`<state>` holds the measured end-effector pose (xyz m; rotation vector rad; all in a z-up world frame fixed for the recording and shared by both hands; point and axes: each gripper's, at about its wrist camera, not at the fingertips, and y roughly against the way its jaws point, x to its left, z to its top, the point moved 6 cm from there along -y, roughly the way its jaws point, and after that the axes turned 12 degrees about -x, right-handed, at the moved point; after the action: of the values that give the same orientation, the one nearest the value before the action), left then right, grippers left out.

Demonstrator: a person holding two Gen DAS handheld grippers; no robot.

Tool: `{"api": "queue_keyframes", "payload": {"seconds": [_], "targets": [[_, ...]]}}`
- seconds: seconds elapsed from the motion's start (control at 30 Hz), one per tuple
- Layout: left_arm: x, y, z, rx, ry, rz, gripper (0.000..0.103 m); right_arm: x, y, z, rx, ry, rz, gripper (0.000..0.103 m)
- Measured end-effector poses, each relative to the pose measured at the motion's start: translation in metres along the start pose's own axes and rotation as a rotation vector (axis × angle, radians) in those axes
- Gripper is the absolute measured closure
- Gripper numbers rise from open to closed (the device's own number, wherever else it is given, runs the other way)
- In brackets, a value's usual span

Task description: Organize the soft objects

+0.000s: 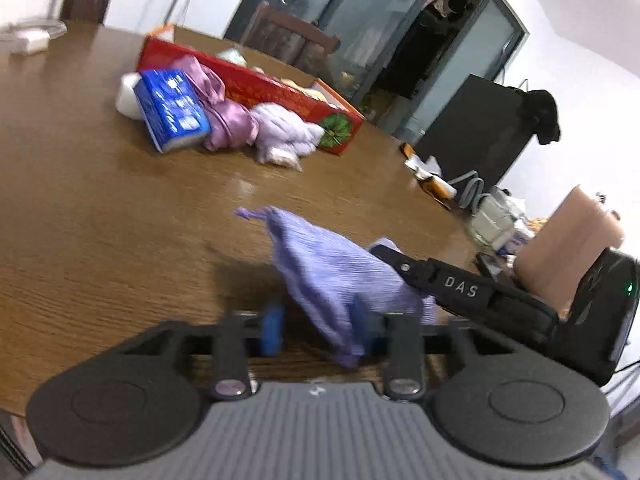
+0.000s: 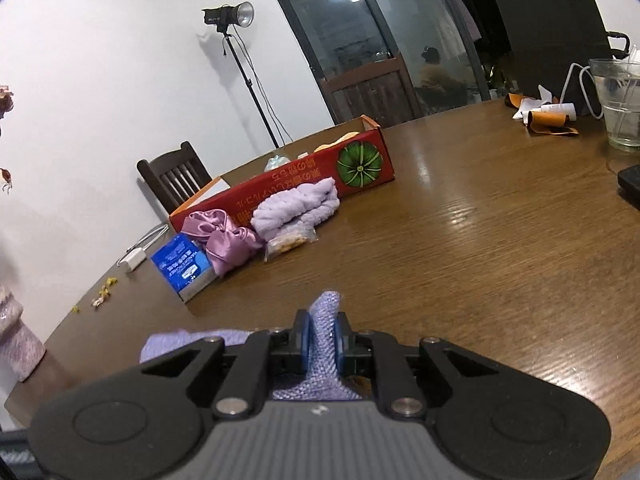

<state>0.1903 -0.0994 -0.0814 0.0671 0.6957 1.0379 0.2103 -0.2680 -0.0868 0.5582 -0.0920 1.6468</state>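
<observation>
Item: lavender knit cloth (image 1: 332, 276), soft goods, at present lifted into a peak above the near part of the wooden counter (image 1: 100, 220), well apart from the red cardboard carton (image 1: 280, 88) into which, it is judged, the soft things are to be gathered. Holding: the right gripper (image 2: 322, 340) is seen with its fingers clamped on an upstanding fold of the cloth, the blue pads (image 2: 305, 338) pressed against the knit on both sides. The left gripper (image 1: 316, 328) is shown blurred, its fingers standing apart, bare counter visible between one pad and the cloth, whose lower corner hangs against the other pad; no firm hold by this side can be confirmed. Risks noted: should the cloth be carried on the right-hand pinch alone, the loose remainder may be dragged across the counter, or the narrow fold may be pulled out of the pads by the fabric's own weight. Should the left fingers be closed on only the hanging corner, the knit may slip free once tension is applied between the two hands. Adjacent stock lying against the carton's near wall: a blue tissue pack (image 1: 172, 108), a pink satin piece (image 1: 228, 120) and a lilac fluffy towel (image 1: 288, 128); these may be knocked by a trailing edge on the way over. A drinking glass (image 2: 618, 100) at the far right is judged clear of the route.
</observation>
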Motion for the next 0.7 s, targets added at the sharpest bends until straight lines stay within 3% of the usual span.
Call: {"api": "queue_keyframes", "payload": {"seconds": [0.1,0.17,0.23,0.3,0.33,0.4,0.43,0.57,0.7], "targets": [[-0.001,-0.001,-0.001,-0.006,-0.018,0.02,0.088,-0.002,-0.004,0.005,0.008,-0.012,0.039,0.08],[0.0,0.0,0.0,-0.003,-0.01,0.009,0.088,-0.004,0.006,0.01,0.021,-0.037,0.092,0.058],[0.001,0.002,0.002,-0.009,-0.009,0.01,0.089,-0.003,0.01,0.014,0.039,-0.062,0.148,0.049],[0.001,0.001,0.003,-0.012,-0.019,0.012,0.091,0.0,0.009,0.011,0.074,-0.048,0.161,0.05],[0.0,0.001,0.004,-0.014,-0.024,0.01,0.092,0.002,0.009,0.009,0.075,-0.041,0.157,0.058],[-0.005,0.002,0.009,-0.014,-0.062,0.001,0.095,0.004,0.011,0.011,0.055,-0.047,0.149,0.091],[-0.009,0.001,0.016,-0.014,-0.091,-0.015,0.095,0.004,0.01,0.013,0.049,-0.038,0.132,0.096],[-0.018,-0.007,0.08,-0.111,-0.212,-0.031,0.095,0.013,-0.008,0.044,0.014,-0.063,0.173,0.096],[-0.004,-0.039,0.163,-0.171,-0.214,-0.037,0.095,0.047,-0.052,0.105,-0.083,0.037,0.231,0.096]]}}
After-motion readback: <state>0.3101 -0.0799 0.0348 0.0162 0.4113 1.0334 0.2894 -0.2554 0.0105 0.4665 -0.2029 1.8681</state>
